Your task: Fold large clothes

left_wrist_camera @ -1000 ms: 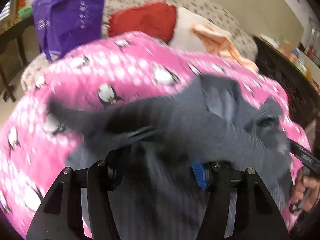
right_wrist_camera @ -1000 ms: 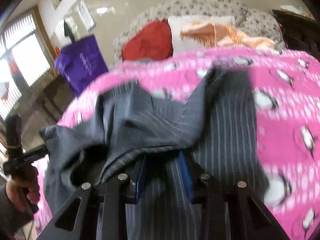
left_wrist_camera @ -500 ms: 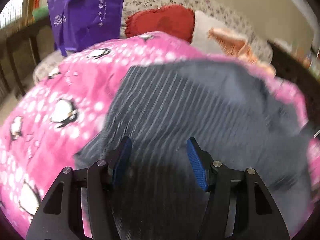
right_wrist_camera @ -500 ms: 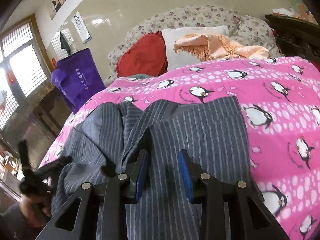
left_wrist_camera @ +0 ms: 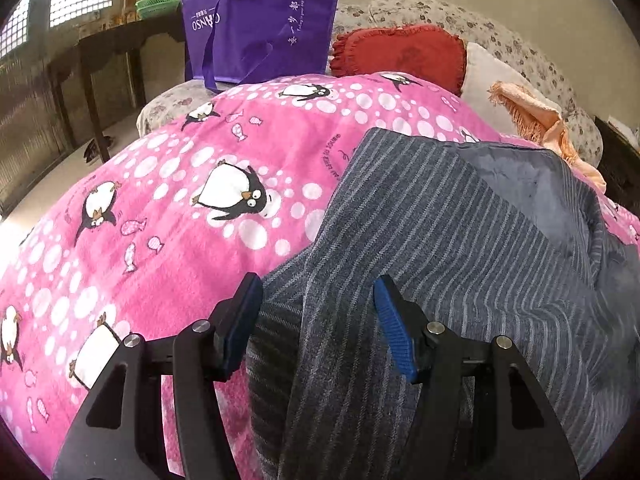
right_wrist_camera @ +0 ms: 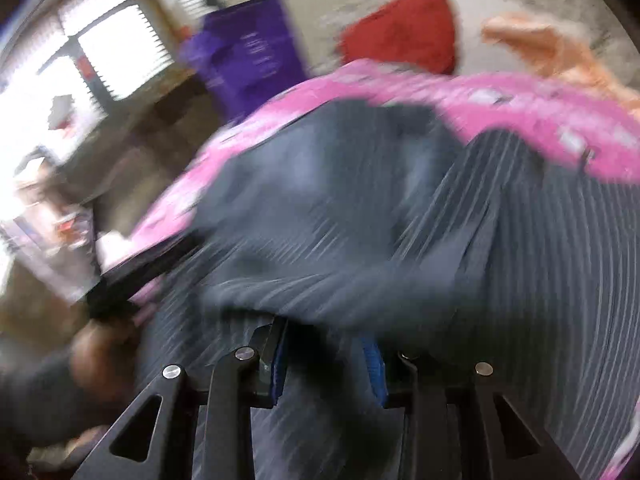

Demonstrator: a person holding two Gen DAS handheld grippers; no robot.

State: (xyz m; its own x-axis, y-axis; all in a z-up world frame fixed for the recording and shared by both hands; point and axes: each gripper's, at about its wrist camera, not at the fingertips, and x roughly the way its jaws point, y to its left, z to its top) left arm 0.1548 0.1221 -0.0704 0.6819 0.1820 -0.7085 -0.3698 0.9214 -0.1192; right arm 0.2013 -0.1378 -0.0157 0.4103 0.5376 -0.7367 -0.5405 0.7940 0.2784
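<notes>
Fabric of the grey striped garment lies between the spread blue pads of the left hand-held gripper, which do not press it. The right hand-held gripper is blurred; I cannot tell its grip. The garment rests on the pink penguin blanket. Farther stand a purple bag and red cushion.

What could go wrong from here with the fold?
1. Left tool stands open over the striped garment, gripping nothing, so that edge may sag and the fold skew.
2. The cloth bunches over the right tool, where motion blur hides any grip, so it could snag there.
3. Pulling could ruck up the pink penguin blanket underneath.
</notes>
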